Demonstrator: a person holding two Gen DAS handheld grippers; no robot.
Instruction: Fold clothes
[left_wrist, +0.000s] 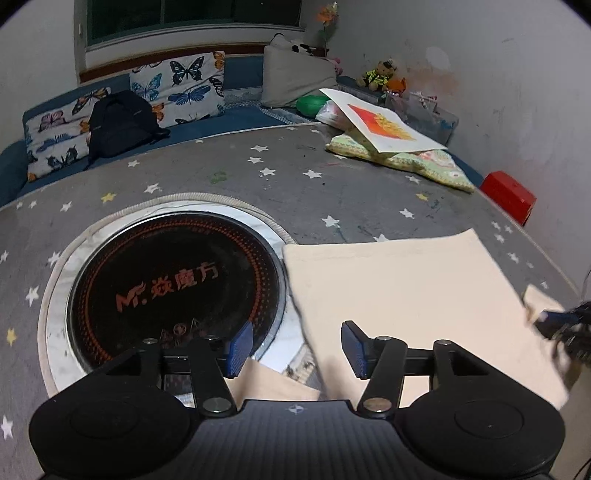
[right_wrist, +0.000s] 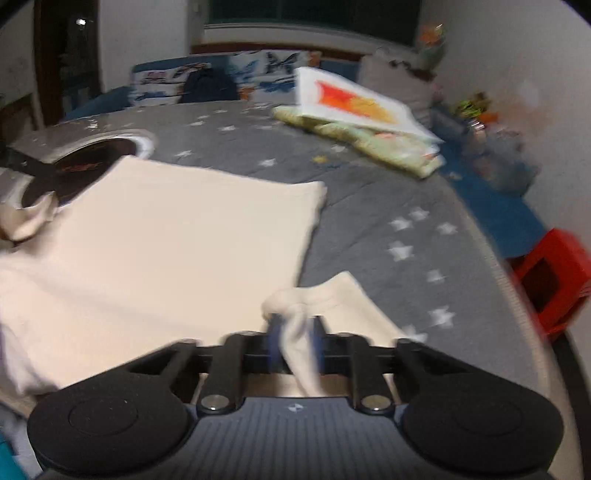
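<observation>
A cream garment (left_wrist: 406, 291) lies spread flat on the grey star-patterned table (left_wrist: 295, 177); it also shows in the right wrist view (right_wrist: 166, 236). My left gripper (left_wrist: 297, 345) is open, its blue pads (left_wrist: 242, 345) astride the garment's left edge, nothing held. My right gripper (right_wrist: 293, 332) is shut on a bunched sleeve of the cream garment (right_wrist: 295, 306) at its right side; it appears at the far right of the left wrist view (left_wrist: 565, 321). The right wrist view is motion-blurred.
A round black induction cooktop (left_wrist: 173, 288) is set into the table left of the garment. A floral cushion (left_wrist: 413, 158) with a picture board (left_wrist: 380, 122) lies at the far right. A red stool (right_wrist: 550, 277) stands beside the table. A backpack (left_wrist: 118, 122) sits on the bench.
</observation>
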